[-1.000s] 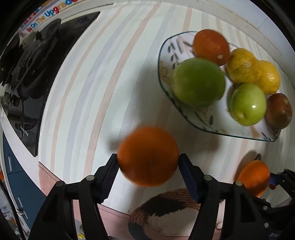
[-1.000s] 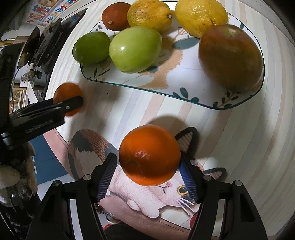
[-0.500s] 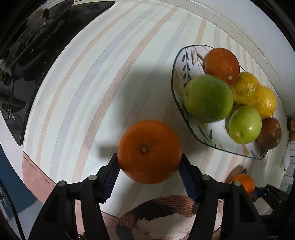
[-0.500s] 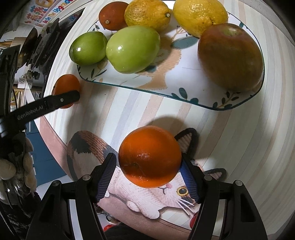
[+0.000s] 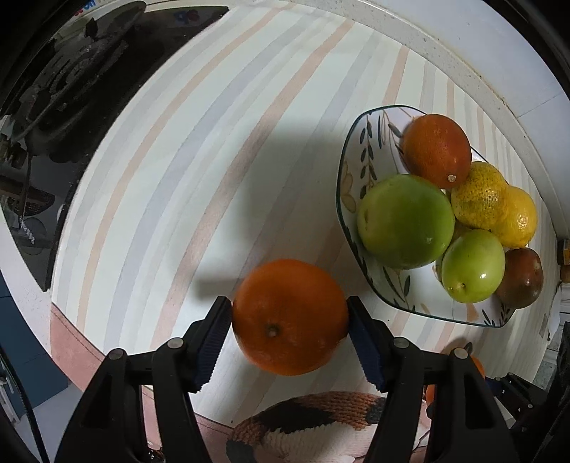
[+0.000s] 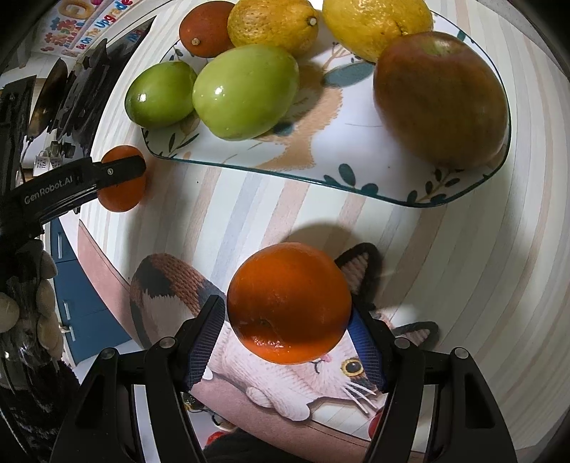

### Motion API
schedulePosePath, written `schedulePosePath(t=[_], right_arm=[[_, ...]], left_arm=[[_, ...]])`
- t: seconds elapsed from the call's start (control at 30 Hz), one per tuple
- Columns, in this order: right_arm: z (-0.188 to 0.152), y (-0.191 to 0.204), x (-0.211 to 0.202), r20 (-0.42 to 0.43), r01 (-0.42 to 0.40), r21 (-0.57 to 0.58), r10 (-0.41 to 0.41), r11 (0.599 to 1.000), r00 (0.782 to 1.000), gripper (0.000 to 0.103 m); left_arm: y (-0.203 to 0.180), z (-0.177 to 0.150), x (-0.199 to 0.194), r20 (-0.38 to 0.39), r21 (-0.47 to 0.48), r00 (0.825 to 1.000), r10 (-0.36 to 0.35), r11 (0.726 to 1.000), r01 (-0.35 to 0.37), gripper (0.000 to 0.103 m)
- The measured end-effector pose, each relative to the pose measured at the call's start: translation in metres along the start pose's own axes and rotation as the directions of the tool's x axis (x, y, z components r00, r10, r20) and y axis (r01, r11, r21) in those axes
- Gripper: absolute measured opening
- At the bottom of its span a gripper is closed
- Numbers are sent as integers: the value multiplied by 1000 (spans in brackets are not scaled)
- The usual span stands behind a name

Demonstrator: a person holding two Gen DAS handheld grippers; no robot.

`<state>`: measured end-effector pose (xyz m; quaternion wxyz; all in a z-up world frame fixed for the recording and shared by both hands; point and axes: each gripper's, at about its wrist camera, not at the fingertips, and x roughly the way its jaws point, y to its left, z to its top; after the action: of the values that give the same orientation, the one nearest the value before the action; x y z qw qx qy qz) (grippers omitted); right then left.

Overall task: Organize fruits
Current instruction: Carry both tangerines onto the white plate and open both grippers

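Note:
My left gripper [image 5: 289, 320] is shut on an orange [image 5: 290, 317], held over the striped tabletop left of the patterned plate [image 5: 351, 178]. My right gripper [image 6: 288, 320] is shut on a second orange [image 6: 288, 302], held above the cat mat [image 6: 320, 370], in front of the plate [image 6: 356, 181]. The plate holds two green apples [image 6: 245, 90], two lemons [image 6: 274, 25], a dark orange fruit [image 6: 205, 30] and a red-brown apple [image 6: 441, 99]. The left gripper's finger and its orange [image 6: 123, 178] also show at the left of the right wrist view.
A black stove top [image 5: 71, 107] lies at the far left. The white counter edge and wall [image 5: 463, 53] run behind the plate. The striped cloth [image 5: 178, 178] covers the table, and the cat mat [image 5: 313, 424] lies at the near edge.
The left gripper has swung left and drawn back with its orange, so the plate sits further right. The right gripper has stayed nearly still with its orange.

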<state>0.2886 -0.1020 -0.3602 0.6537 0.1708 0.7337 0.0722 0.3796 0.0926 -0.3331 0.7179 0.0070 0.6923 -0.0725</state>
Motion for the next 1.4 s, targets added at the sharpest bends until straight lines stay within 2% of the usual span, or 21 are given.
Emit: schedulePosePath(t=[0.13, 0.3, 0.47, 0.63, 0.77, 0.83, 0.93, 1.1, 1.23, 1.4], right_arm=[[-1, 0, -2, 18, 8, -16, -7, 1000, 1000, 70], [-5, 2, -5, 37, 27, -45, -26, 999, 999, 67], [-13, -7, -25, 82, -40, -4, 40, 999, 996, 67], [-13, -24, -83, 198, -123, 37, 113, 992, 974, 67], [5, -46, -133, 309, -117, 73, 89, 990, 947, 67], [20, -60, -149, 349, -91, 102, 50, 991, 936, 67], [46, -78, -155, 367, -21, 139, -31, 990, 930, 67], [83, -102, -137, 320, 53, 181, -109, 982, 941, 67], [96, -107, -117, 281, 94, 179, -142, 979, 949, 67], [99, -104, -103, 260, 81, 160, -121, 984, 958, 67]], left_arm=[[-6, 6, 5, 21, 9, 1000, 13, 1000, -13, 61], [-15, 2, 2, 61, 32, 996, 62, 997, -64, 60], [-19, -1, -31, 129, 26, 991, 28, 999, -32, 60], [-32, 17, -71, 189, 56, 982, -30, 998, 20, 60], [-40, 51, -84, 217, 82, 976, -35, 996, 18, 60], [-46, 70, -79, 205, 97, 978, -24, 995, 4, 60], [-55, 94, -60, 167, 106, 986, -13, 994, -5, 60], [-65, 115, -30, 95, 122, 995, -11, 993, 0, 60], [-64, 115, -22, 74, 91, 996, -45, 995, 38, 61], [-60, 112, -20, 63, 60, 995, -83, 995, 79, 62]])
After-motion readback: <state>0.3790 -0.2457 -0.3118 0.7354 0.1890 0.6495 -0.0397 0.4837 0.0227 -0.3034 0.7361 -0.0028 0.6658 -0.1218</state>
